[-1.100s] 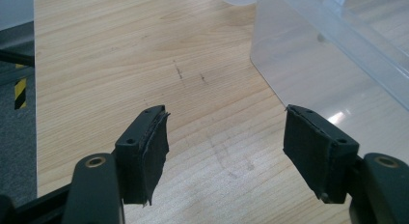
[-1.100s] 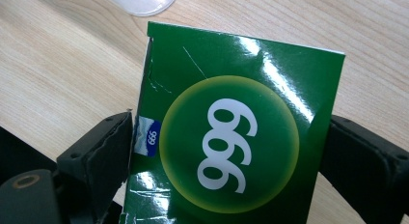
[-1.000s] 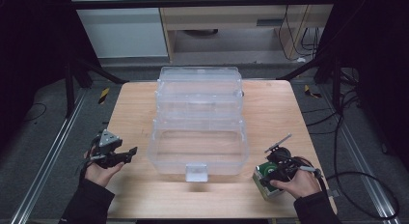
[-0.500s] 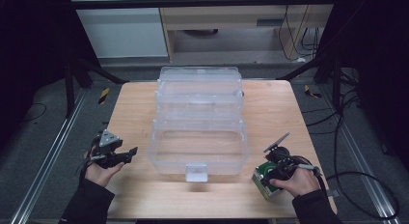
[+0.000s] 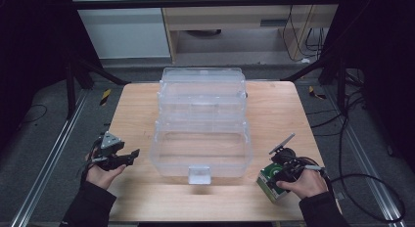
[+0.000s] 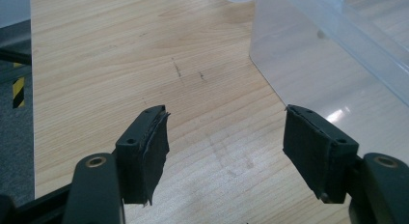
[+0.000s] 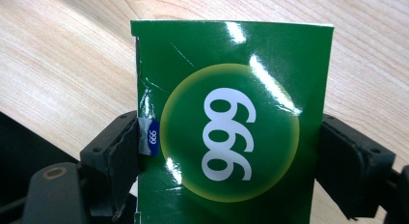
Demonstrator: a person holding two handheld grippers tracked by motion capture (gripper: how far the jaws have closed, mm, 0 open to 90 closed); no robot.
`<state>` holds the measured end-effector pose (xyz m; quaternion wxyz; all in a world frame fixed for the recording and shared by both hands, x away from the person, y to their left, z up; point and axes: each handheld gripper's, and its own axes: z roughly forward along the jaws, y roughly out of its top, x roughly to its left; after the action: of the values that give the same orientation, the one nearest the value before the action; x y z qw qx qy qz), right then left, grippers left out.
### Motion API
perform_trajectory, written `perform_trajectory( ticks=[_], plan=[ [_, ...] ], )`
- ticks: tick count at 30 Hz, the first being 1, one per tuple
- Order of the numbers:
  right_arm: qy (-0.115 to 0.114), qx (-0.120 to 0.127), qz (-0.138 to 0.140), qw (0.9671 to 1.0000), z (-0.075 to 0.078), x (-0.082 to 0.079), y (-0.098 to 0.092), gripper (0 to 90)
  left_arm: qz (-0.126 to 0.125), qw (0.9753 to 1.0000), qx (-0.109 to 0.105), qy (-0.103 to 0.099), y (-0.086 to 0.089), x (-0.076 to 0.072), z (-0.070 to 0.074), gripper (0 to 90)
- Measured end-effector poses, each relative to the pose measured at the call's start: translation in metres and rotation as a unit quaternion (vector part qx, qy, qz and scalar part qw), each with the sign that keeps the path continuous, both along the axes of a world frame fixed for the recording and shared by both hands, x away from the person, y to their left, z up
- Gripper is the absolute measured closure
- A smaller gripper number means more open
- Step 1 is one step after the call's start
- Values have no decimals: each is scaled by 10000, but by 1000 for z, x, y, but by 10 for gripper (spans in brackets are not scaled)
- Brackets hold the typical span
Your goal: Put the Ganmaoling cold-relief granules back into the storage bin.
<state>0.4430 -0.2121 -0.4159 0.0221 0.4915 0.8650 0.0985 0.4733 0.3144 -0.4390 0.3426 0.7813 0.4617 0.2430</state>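
Observation:
A green carton (image 7: 231, 127) with "999" in white on a yellow-edged disc stands between the jaws of my right gripper (image 7: 231, 151), which is shut on its sides. From above, that green carton (image 5: 268, 184) is at the table's front right, with my right gripper (image 5: 275, 178) and a hand behind it. My left gripper (image 5: 131, 156) sits low at the front left, open, beside the clear box. In its own view my left gripper (image 6: 224, 137) has only bare wood between the pads.
A large clear plastic tiered box (image 5: 203, 114) fills the middle of the wooden table (image 5: 132, 109), its front latch (image 5: 199, 174) facing the near edge. Its wall (image 6: 328, 64) rises just ahead of the left gripper. Cables trail off the right side.

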Motion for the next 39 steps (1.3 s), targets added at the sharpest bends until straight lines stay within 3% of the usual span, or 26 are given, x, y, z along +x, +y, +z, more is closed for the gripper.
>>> perform_trajectory(
  ticks=[8,19,39],
  plan=[
    [-200,124,-3,9997,13,-1,-6,179,9,10000,8,8,0,0,0,317],
    [-614,210,-138,9978,43,1,-16,178,0,10000,18,17,-1,0,-1,316],
    [-1051,133,145,9943,94,14,-15,179,-7,10000,19,45,-1,0,-1,315]
  ],
)
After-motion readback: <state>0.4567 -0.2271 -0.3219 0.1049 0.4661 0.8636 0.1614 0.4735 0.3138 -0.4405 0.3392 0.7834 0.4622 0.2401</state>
